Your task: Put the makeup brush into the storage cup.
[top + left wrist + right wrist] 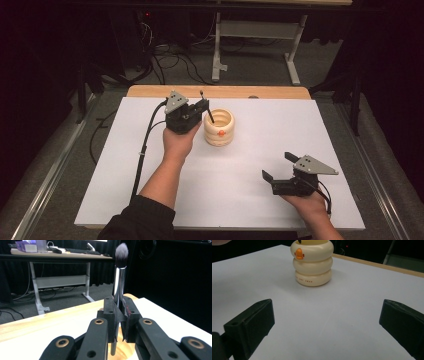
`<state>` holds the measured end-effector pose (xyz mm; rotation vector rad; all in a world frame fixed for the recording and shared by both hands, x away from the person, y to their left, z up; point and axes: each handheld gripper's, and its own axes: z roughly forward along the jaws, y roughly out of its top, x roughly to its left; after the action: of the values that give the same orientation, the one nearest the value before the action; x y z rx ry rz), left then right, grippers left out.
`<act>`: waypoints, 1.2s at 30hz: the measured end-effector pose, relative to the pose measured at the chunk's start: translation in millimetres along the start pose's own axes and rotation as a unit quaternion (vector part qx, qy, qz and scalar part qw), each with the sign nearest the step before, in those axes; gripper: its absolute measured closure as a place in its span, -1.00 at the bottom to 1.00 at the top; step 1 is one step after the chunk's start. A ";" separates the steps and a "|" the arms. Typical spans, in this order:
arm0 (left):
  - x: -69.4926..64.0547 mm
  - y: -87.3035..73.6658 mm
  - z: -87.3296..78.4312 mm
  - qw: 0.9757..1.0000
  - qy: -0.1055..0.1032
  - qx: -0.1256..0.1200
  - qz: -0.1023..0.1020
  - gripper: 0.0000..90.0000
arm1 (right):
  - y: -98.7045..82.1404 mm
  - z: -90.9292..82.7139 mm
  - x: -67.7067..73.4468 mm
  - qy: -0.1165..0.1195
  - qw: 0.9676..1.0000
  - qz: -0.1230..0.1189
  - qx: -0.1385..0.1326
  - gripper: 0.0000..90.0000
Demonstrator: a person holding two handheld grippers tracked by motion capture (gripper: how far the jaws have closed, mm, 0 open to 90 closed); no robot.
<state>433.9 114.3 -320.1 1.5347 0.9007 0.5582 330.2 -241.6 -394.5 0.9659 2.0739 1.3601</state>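
In the high view, the left gripper (200, 106) sits left of centre in the upper half of the frame, held just beside the cream, ring-stacked duck-faced holder (219, 127) with an orange beak. Its jaws are clamped on the slim black-and-chrome makeup brush (206, 107), whose long axis runs steeply from an upper end above the gripper down and rightward into the holder's open mouth. The left gripper view confirms the grip: the two black pads pinch the chrome ferrule, the dark bristle head (121, 255) stands at the top centre of that frame, and the handle's lower end drops toward the pale wooden-looking rim at the bottom. I judge the brush is being set into the holder, so the relation that matters is handle tip against the holder's mouth: the tip looks already inside the rim, with the mouth directly below and slightly right of the jaws.

Further right, the white table sheet (260, 165) lies bare around the holder, leaving open room on every side; the wooden table edge (270, 92) runs well behind it.

At the lower right, the right gripper (278, 165) rests low with its jaws wide apart and nothing between them, well apart from the holder, which stands at the top centre of the right gripper view (312, 262). The left hand is clearly the nearer one.
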 end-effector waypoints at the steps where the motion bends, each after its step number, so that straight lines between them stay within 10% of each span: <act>1: 0.2 -0.1 0.6 1.000 0.000 -0.001 -0.002 0.86 | 0.0 0.2 0.2 0.001 1.000 0.002 0.000 -0.97; 36: -4.5 -26.9 20.6 0.998 0.004 0.059 0.004 0.85 | -0.1 3.1 3.5 0.007 1.000 -0.008 0.005 -0.96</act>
<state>441.3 98.0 -349.2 1.6443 0.9480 0.5252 330.2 -237.1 -395.8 0.9441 2.0947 1.3534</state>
